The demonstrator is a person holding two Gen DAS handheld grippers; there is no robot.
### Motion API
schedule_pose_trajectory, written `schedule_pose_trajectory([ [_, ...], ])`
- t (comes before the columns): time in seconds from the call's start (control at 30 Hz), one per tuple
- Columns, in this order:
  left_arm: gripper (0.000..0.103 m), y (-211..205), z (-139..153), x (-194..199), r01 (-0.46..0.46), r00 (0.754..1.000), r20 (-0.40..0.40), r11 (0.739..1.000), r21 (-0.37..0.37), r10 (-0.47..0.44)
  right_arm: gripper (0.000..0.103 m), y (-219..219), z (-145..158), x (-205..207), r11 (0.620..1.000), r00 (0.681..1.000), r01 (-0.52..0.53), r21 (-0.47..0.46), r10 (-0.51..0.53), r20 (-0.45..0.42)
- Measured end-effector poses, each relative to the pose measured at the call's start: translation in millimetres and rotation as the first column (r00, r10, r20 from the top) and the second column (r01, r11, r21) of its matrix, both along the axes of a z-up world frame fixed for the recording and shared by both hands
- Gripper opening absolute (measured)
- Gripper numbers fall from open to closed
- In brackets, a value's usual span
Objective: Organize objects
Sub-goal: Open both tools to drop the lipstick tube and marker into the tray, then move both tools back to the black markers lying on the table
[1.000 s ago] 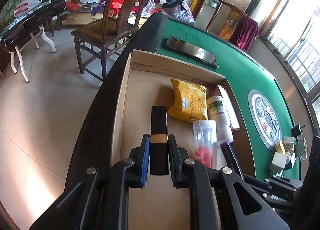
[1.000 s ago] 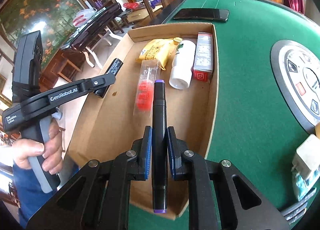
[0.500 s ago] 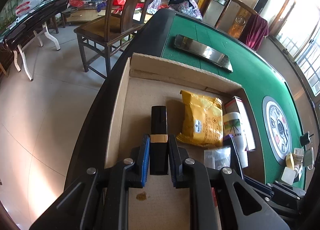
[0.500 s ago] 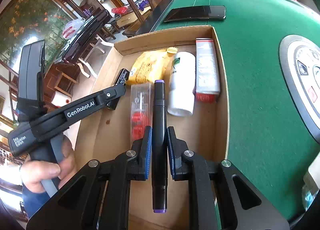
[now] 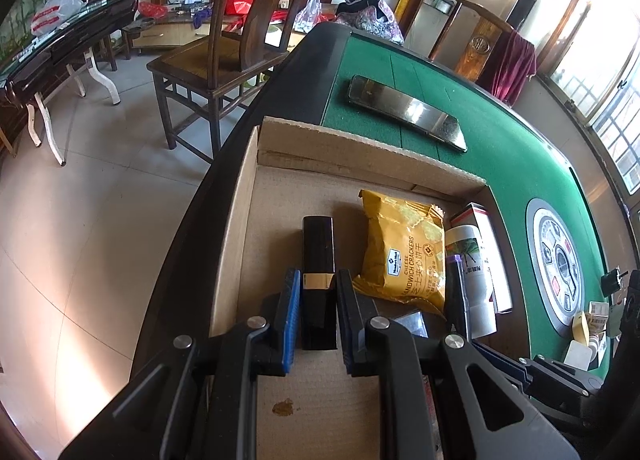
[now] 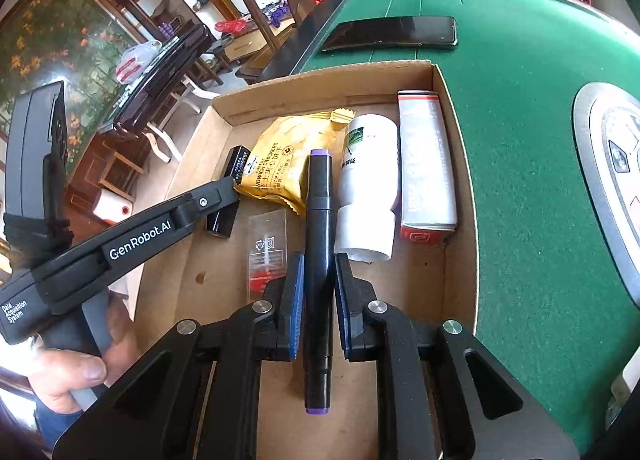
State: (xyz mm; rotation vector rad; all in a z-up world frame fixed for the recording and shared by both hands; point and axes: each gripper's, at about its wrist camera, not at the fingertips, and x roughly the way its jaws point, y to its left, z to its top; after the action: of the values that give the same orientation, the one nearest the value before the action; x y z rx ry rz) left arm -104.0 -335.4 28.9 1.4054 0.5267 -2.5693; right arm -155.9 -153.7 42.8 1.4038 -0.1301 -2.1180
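Observation:
My left gripper (image 5: 318,280) is shut on a black lipstick tube (image 5: 318,252) with a gold band, held over the left part of the cardboard box (image 5: 344,140). My right gripper (image 6: 318,264) is shut on a black marker (image 6: 319,228) with purple ends, above the box (image 6: 320,78) middle. In the right wrist view the left gripper (image 6: 228,200) and its lipstick tube (image 6: 236,164) show at the left. Inside the box lie a yellow cracker packet (image 5: 404,244), a white bottle (image 6: 366,188), a red-and-white carton (image 6: 426,164) and a clear packet with a red item (image 6: 266,252).
A black phone (image 5: 404,110) lies on the green felt table (image 6: 520,180) behind the box. A round control panel (image 5: 558,264) sits in the table to the right, with small items (image 5: 588,324) near it. A wooden chair (image 5: 224,60) stands beyond the table edge. A hand (image 6: 72,372) grips the left handle.
Both grippers have moved forward over the box, each still shut on its object. The clear packet now lies under and behind the fingers, and the cracker packet and bottle look nearer.

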Motion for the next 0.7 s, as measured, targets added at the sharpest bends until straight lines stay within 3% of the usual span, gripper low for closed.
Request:
schedule_pose_trajectory([
  [0.33, 0.018, -2.6, 1.2, 6.6, -0.003, 1.0, 0.006, 0.999, 0.041, 0.003, 0.015, 4.5, 9.6, 6.5, 1.0, 1.0, 0.003, 0.012, -0.003, -0.025],
  [0.57, 0.036, 4.9, 5.3, 19.0, 0.002, 1.0, -0.013, 0.999, 0.049, -0.002, 0.015, 18.9, 19.9, 16.7, 1.0, 0.999, 0.002, -0.015, -0.003, -0.049],
  [0.7, 0.039, 7.2, 8.4, 24.6, 0.003, 1.0, -0.028, 0.999, 0.052, -0.001, 0.015, 29.9, 21.5, 23.5, 0.999, 0.999, 0.002, -0.045, -0.003, -0.033],
])
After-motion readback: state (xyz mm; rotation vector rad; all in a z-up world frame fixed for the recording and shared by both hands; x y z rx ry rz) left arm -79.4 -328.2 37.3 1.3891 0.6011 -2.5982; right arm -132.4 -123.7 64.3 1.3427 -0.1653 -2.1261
